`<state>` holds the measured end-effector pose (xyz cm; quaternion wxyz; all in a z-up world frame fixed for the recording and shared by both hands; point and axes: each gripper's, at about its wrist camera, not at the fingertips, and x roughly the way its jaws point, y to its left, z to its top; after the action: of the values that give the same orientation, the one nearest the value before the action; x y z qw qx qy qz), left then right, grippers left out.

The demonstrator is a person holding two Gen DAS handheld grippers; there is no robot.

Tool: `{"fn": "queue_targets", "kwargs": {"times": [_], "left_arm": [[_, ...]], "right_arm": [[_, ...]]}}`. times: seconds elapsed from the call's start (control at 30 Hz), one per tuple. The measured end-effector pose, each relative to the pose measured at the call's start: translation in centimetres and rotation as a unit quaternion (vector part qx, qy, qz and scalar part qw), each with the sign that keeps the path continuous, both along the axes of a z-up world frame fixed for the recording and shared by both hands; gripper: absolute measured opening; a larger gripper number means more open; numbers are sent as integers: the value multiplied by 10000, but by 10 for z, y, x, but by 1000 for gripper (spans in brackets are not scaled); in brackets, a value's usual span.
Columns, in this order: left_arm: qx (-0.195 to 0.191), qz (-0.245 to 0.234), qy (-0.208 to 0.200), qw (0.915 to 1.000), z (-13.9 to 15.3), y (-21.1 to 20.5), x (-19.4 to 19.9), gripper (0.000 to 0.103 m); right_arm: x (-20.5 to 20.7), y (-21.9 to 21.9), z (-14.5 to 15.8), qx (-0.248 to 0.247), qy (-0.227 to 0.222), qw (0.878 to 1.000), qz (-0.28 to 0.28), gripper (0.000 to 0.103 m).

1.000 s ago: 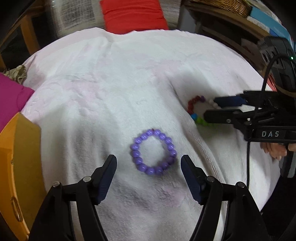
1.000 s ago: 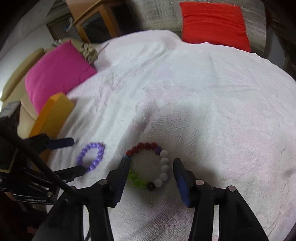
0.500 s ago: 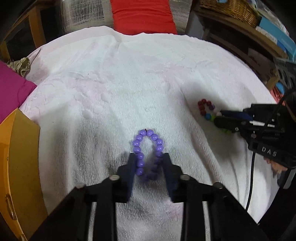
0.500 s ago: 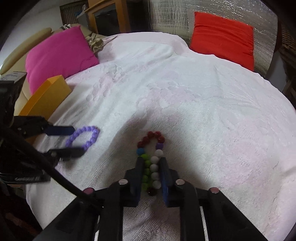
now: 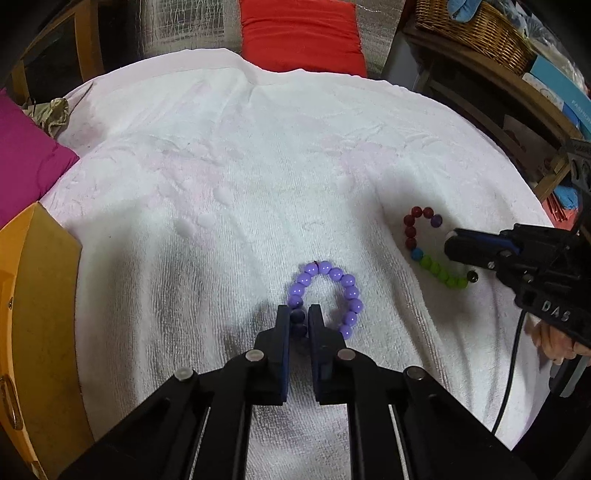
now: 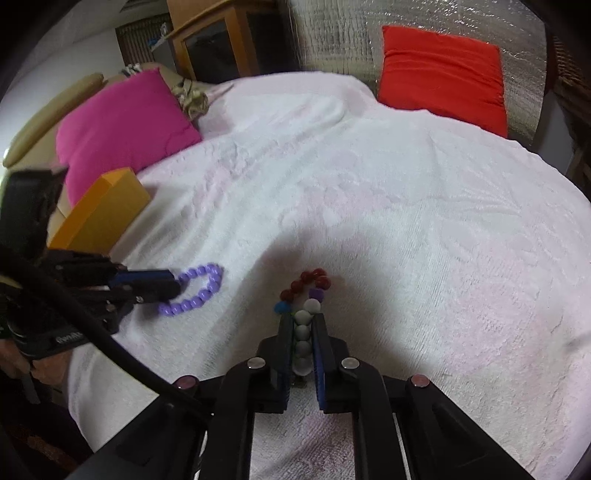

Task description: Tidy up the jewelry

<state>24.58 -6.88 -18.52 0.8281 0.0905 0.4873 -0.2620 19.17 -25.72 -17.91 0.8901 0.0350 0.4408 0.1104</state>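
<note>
A purple bead bracelet (image 5: 334, 284) lies on the white towel-covered table (image 5: 258, 184). My left gripper (image 5: 298, 314) is shut on its near left beads; it also shows in the right wrist view (image 6: 195, 291). A multicoloured bead bracelet (image 6: 306, 295) with red, green, white and purple beads lies to the right. My right gripper (image 6: 302, 325) is shut on its white beads, squeezing the loop narrow. In the left wrist view the multicoloured bracelet (image 5: 424, 243) shows with the right gripper (image 5: 458, 247) at its right side.
An orange box (image 5: 33, 295) stands at the table's left edge, also in the right wrist view (image 6: 99, 210). A pink cushion (image 6: 122, 122) lies beyond it and a red cushion (image 6: 439, 70) at the far side. A wicker basket (image 5: 469, 29) sits on shelves at right.
Both grippers went from open around their bracelets to shut on the beads. Each bracelet was squeezed from a round loop into a narrower one and both grippers rose slightly.
</note>
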Motion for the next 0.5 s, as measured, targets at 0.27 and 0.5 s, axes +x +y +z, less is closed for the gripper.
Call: {"fn": "queue_targets", "kwargs": {"times": [0.27,0.5], "left_arm": [[163,76,-62,9998,-3,-7,3,33],[191,229,-111,9995,-7,-15,9,12]], "right_arm": [[5,-10,-8,20,245,9993,-297,11],[5,-10,-13,51,334,9989,-322,11]]}}
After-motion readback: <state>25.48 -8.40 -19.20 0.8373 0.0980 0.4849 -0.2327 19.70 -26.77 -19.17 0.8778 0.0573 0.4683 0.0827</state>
